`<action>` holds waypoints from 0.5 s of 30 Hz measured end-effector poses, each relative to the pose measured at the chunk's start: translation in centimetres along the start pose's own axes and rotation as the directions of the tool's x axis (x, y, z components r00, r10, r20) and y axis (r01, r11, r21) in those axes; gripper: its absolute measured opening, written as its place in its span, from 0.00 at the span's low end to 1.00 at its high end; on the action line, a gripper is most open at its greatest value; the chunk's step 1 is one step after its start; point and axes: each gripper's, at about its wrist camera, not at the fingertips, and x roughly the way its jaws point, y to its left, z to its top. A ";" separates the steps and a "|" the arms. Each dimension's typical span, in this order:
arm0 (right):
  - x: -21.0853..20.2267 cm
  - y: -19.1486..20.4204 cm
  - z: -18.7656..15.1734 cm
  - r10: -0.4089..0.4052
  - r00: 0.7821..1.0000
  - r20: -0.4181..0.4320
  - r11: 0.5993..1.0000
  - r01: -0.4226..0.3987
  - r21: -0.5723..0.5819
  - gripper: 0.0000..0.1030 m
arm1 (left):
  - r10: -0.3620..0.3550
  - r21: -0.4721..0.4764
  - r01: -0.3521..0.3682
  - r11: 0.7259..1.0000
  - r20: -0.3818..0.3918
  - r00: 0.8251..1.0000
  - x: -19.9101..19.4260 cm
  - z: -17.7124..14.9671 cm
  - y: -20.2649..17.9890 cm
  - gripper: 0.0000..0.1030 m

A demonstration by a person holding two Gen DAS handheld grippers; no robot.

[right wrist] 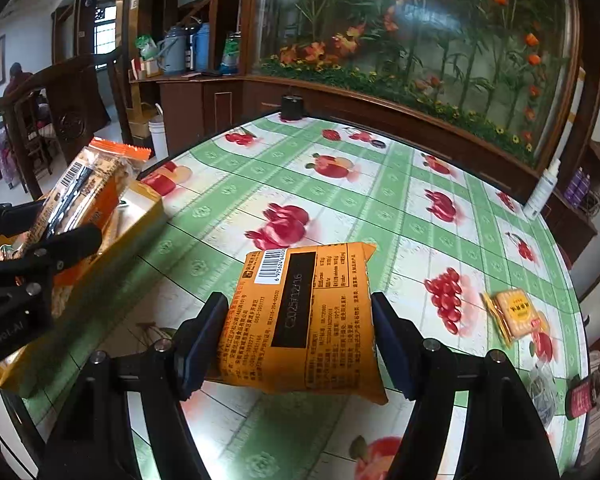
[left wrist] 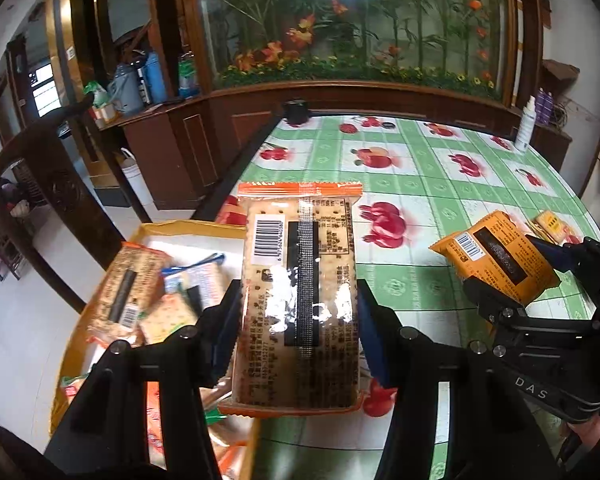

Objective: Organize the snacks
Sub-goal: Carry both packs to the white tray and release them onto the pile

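While both packets were held clear of the bench [right wrist: 308, 184], each gripper was clamped across a packet's short width, probably so the wrappers would hang steady and go down flat. The left gripper [left wrist: 298, 324] had its pads pressed on both long edges of the clear cracker packet [left wrist: 298, 292], barcode side up; its long axis ran straight away from the camera, orange crimped end pointing toward the far side of the bench. It hung over the bench edge, just beside the yellow tray [left wrist: 70, 360], which already held several similar cracker packs in a loose pile, so the tray was judged to be the collection point. The right gripper [right wrist: 298, 344] was closed on the orange packet [right wrist: 300, 320], printed back up, long axis also leading away from the camera and leaning a little to the right, above the chequered cloth near the bench's middle. One small biscuit pack [right wrist: 514, 316] lay loose on the bench, well apart to the right, apparently not yet sorted.
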 end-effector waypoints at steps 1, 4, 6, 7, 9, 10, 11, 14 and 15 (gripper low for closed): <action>0.0 0.3 0.1 0.004 1.000 0.002 1.000 -0.004 -0.005 0.70 | 0.008 -0.005 -0.008 1.000 0.003 1.000 -0.1 0.0 0.5 0.54; 0.0 1.1 0.6 0.016 1.000 0.010 1.000 -0.016 -0.020 0.59 | 0.023 -0.021 -0.023 1.000 0.007 1.000 -0.4 -0.1 1.7 0.54; 0.0 1.7 1.1 0.026 1.000 0.014 0.999 -0.025 -0.034 0.54 | 0.034 -0.034 -0.034 0.999 0.007 0.999 -0.4 -0.2 2.5 0.54; 0.0 2.0 1.3 0.029 0.999 0.016 0.999 -0.029 -0.039 0.54 | 0.038 -0.041 -0.038 0.998 0.006 0.999 -0.4 -0.3 2.9 0.54; 0.2 2.8 1.6 0.034 0.999 0.015 0.998 -0.033 -0.056 0.53 | 0.044 -0.054 -0.044 0.998 0.001 0.999 -0.3 -0.4 3.7 0.54; 0.5 3.2 1.7 0.041 0.999 0.008 0.997 -0.040 -0.063 0.51 | 0.051 -0.062 -0.051 0.997 -0.002 0.999 -0.2 -0.6 4.1 0.54; 0.8 3.4 1.7 0.037 0.999 0.003 0.997 -0.037 -0.069 0.51 | 0.052 -0.070 -0.053 0.996 -0.006 0.999 -0.1 -0.7 4.5 0.54; 1.4 3.0 1.5 0.071 0.997 -0.023 0.997 -0.072 -0.042 0.51 | 0.052 -0.084 -0.052 0.995 -0.013 0.999 0.0 -1.0 5.0 0.54; 1.5 2.7 1.4 0.074 0.997 -0.032 0.997 -0.075 -0.031 0.52 | 0.053 -0.083 -0.054 0.995 -0.014 0.999 0.0 -1.0 5.0 0.54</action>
